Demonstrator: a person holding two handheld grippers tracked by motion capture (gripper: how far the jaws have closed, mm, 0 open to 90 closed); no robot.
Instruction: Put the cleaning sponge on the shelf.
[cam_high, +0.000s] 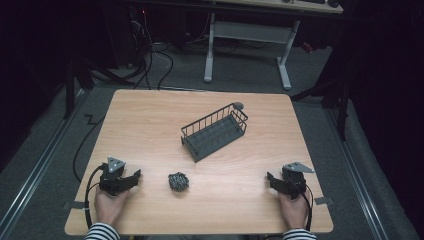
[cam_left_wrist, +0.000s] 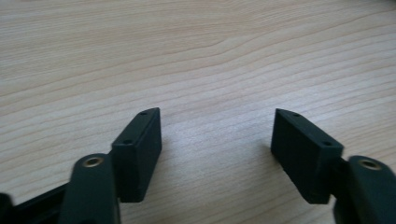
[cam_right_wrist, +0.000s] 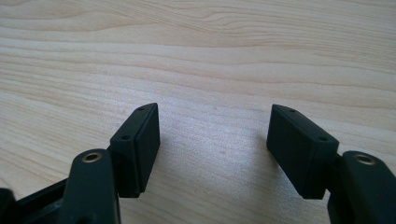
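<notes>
A dark wire basket (cam_high: 215, 131) stands near the middle of the wooden table (cam_high: 150, 115), set at a slant. A small dark crumpled ball, like a metal scourer (cam_high: 178, 181), lies in front of it. My left gripper (cam_high: 134, 176) rests at the front left, held by a hand, its tips pointing right toward the ball. My right gripper (cam_high: 270, 179) rests at the front right, tips pointing left. In the left gripper view the left gripper (cam_left_wrist: 215, 135) is open over bare wood. In the right gripper view the right gripper (cam_right_wrist: 212, 133) is open too, with nothing between the jaws.
Striped sleeves (cam_high: 100, 232) come in at the table's front edge. Cables (cam_high: 82, 145) run over the grey floor left of the table. Behind the table stands a white desk frame (cam_high: 250, 45).
</notes>
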